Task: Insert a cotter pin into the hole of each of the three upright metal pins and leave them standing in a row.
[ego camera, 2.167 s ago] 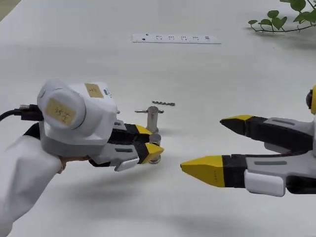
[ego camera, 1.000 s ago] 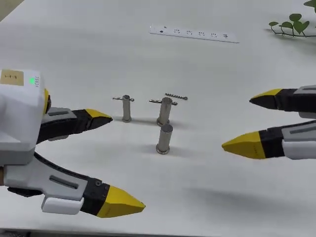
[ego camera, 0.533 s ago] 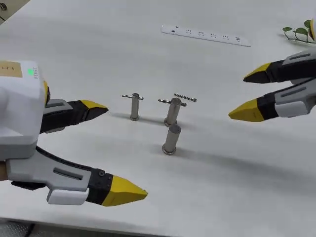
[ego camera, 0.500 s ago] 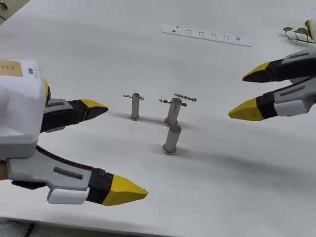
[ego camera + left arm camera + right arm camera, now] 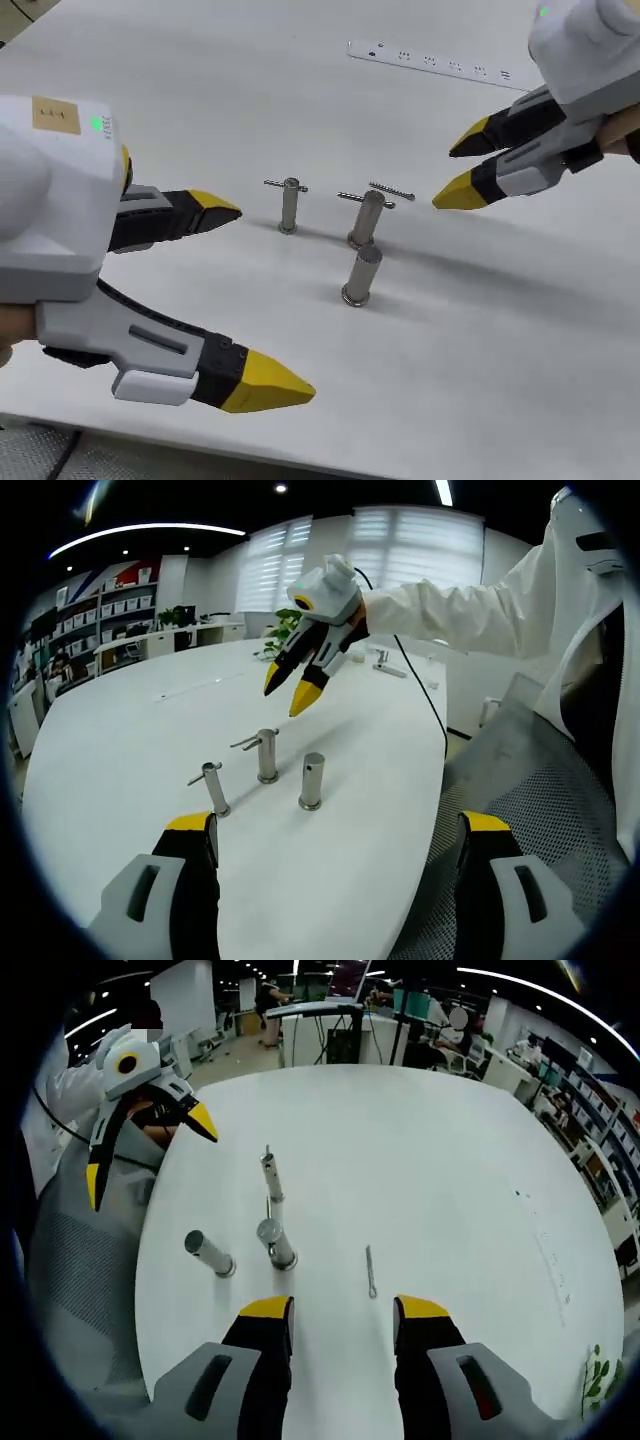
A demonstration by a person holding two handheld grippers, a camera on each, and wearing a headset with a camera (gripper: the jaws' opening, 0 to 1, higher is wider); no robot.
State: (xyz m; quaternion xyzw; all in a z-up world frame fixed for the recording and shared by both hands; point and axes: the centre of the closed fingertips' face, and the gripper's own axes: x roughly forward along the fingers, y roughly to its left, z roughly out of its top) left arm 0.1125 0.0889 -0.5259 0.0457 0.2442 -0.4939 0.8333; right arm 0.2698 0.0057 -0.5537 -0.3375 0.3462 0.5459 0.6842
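Observation:
Three upright metal pins stand on the white table (image 5: 520, 330). The left pin (image 5: 290, 206) (image 5: 215, 788) (image 5: 271, 1175) and the middle pin (image 5: 367, 218) (image 5: 266, 755) (image 5: 275, 1242) each carry a cotter pin through the top. The front pin (image 5: 360, 275) (image 5: 312, 780) (image 5: 208, 1252) has none. A loose cotter pin (image 5: 392, 190) (image 5: 370, 1270) lies flat behind the middle pin. My left gripper (image 5: 258, 298) (image 5: 335, 825) (image 5: 150, 1165) is wide open and empty, left of the pins. My right gripper (image 5: 448, 177) (image 5: 283, 698) (image 5: 344, 1310) hovers open and empty just right of the loose cotter pin.
A white power strip (image 5: 440, 65) lies at the far side of the table. The table's near edge (image 5: 300, 455) runs just below my left gripper. A mesh chair (image 5: 540, 780) stands beside the table, and a white sleeve (image 5: 470, 605) reaches over it.
My left gripper let go of the front pin, drew back and opened wide. My right gripper moved away from me and leftward, closer to the loose cotter pin. The camera also shifted.

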